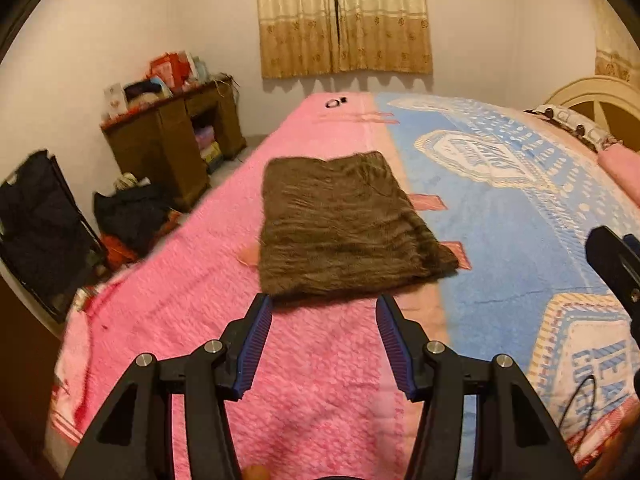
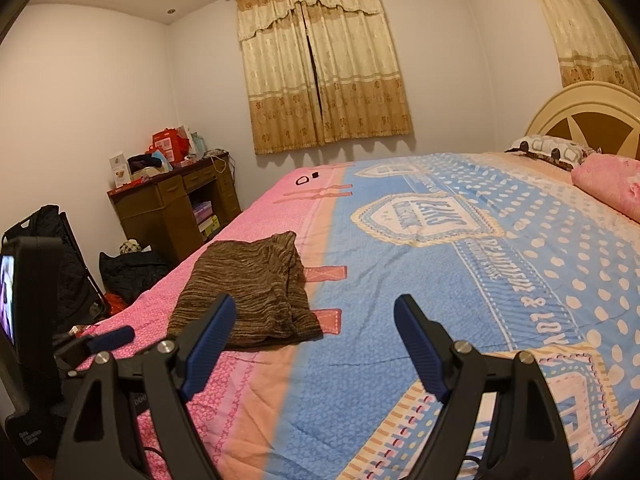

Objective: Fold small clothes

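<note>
On the pink side of the bed's pink-and-blue patterned quilt [image 1: 320, 380] lies a brown, streaky knit garment, already folded into a flat rectangle [image 1: 344, 224], its long axis running away from the cameras toward the curtained window. From the left gripper [image 1: 324, 308] the cloth sits at twelve o'clock, its near hem just beyond the blue ribbed fingertips [image 1: 262, 312] without touching them. From the right gripper [image 2: 314, 306] the same garment [image 2: 248, 288] lies at about ten to eleven o'clock, partly behind the left-side finger, so the left hand looks the nearer and squarer to it. The left gripper's jaws stand moderately spread, with nothing between them; the right gripper's are spread wider, also empty, over bare quilt. A further fold would probably start at the near hem.
</note>
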Action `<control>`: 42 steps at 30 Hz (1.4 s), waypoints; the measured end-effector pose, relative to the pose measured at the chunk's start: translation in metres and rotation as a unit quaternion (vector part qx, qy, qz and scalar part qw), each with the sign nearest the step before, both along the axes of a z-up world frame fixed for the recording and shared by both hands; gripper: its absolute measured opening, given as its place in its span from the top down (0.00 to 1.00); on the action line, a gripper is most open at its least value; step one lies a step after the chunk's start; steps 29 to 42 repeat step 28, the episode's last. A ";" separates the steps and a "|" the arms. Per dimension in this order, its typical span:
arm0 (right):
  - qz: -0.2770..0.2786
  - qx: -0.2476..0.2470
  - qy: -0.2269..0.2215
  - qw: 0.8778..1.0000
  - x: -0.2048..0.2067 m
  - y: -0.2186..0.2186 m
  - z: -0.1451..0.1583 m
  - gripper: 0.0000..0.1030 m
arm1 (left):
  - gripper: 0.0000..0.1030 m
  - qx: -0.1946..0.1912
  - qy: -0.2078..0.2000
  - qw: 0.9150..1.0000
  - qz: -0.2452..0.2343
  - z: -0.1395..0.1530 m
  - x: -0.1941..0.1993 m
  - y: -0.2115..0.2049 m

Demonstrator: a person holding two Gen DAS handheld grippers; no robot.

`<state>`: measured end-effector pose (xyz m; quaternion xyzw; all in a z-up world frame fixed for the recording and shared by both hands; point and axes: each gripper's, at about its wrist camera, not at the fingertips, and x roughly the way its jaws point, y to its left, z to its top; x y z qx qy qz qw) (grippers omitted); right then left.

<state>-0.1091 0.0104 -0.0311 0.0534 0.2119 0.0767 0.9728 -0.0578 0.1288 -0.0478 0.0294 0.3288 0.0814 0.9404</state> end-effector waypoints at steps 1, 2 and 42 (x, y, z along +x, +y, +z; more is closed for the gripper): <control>0.000 0.000 -0.001 1.000 0.000 0.001 0.000 0.18 | 0.46 0.002 -0.001 1.000 0.003 0.001 0.000 0.001; 0.000 0.000 -0.001 1.000 0.000 0.002 0.000 0.18 | 0.46 0.001 -0.002 1.000 0.002 0.001 0.001 0.001; -0.001 0.002 -0.007 1.000 0.002 0.000 -0.005 0.18 | 0.24 -0.055 -0.051 0.997 0.005 0.017 0.004 0.019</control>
